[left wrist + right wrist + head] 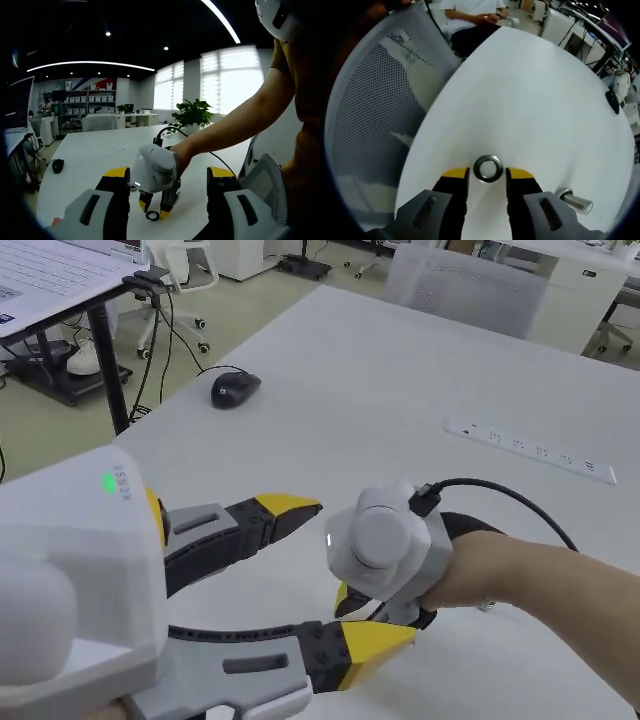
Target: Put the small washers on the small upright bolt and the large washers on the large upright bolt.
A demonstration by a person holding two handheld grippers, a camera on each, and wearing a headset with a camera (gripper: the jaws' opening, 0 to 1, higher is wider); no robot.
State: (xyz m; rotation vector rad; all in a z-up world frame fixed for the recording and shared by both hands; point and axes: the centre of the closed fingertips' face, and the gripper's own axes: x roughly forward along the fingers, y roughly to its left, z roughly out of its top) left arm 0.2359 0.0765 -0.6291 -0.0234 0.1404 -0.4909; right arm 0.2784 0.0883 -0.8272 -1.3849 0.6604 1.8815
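A large steel washer [488, 168] lies flat on the white table [530, 90]. My right gripper [488, 176] points down at it, open, with a yellow tip on either side of the washer and a narrow gap to each. In the left gripper view the washer [151, 216] lies just under the right gripper [154, 209]. A metal bolt [575, 201] stands to the right of that gripper. My left gripper [169, 175] is wide open and holds nothing. It faces the right gripper [352, 605] from close by, and in the head view the left gripper [345, 573] fills the lower left.
A black mouse [235, 390] and a white power strip [530, 448] lie farther back on the table. A grey mesh chair [380, 100] stands by the table edge near the washer. A side table with a laptop [50, 280] stands at the far left.
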